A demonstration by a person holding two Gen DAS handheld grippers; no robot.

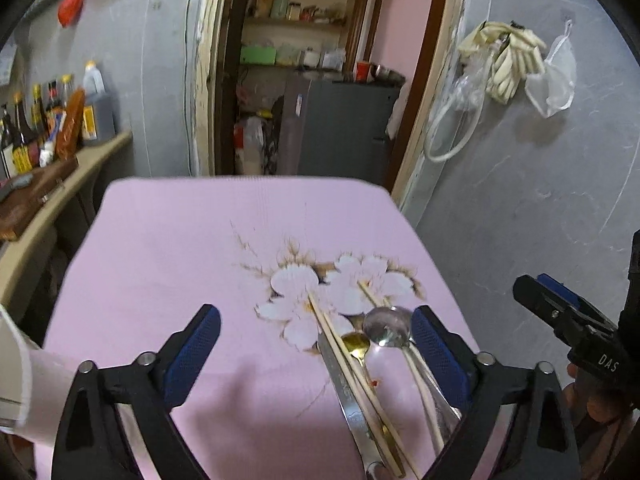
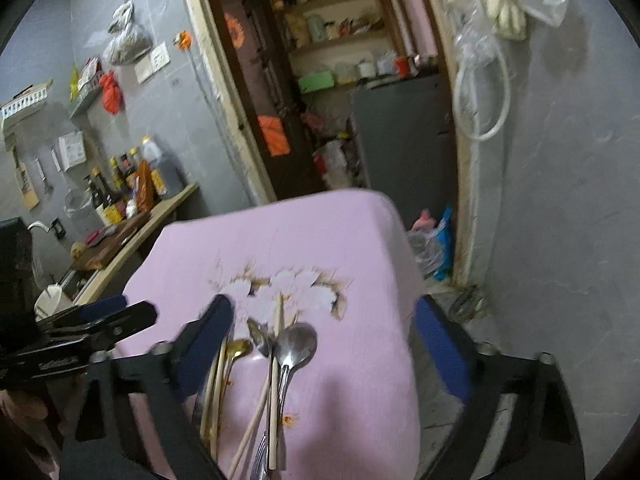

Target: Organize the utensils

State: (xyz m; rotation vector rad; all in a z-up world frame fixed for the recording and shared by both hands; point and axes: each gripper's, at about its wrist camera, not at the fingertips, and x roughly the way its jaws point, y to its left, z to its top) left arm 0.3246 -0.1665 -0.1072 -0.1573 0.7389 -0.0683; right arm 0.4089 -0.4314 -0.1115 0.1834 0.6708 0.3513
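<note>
- Left gripper (image 1: 316, 340), black frame with blue pads: I read the jaws spread wide, nothing clamped. Pads hang over the table (image 1: 168, 248), which is draped in a pink cloth with a white flower print.
- Utensil pile in the left wrist view sits at 4–5 o'clock of frame centre, just inside the right-hand blue pad (image 1: 434, 356); I cannot tell whether that pad touches the pile.
- In the pile: steel table knife (image 1: 347, 396), small gold-coloured spoon (image 1: 356, 345), large steel spoon (image 1: 389, 326), pale wooden chopsticks (image 1: 340, 344). The chopsticks lie across the knife blade; the gold spoon is wedged between the chopsticks and the large spoon.
- A second pale chopstick tip (image 1: 370, 292) pokes out at 12 o'clock of the large spoon, over the flower print.
- Right gripper (image 2: 324, 344), same build: jaws also apart, gripping nothing.
- In the right wrist view the pile lies between the right gripper's jaws, biased to the left pad (image 2: 208, 340) at 9 o'clock. That pad overlaps the gold spoon and chopsticks on that side; contact not clear.
- Large steel spoon sits at 6 o'clock of frame centre, bowl up-frame, handle running down out of view.
- Fork tines (image 2: 260, 456) visible at the bottom edge, under the crossed chopsticks.
- Each gripper shows in the other's view: right one at 3 o'clock in the left camera, left one at 9 o'clock in the right camera.
- Right view is motion-blurred, so fine detail is soft.
</note>
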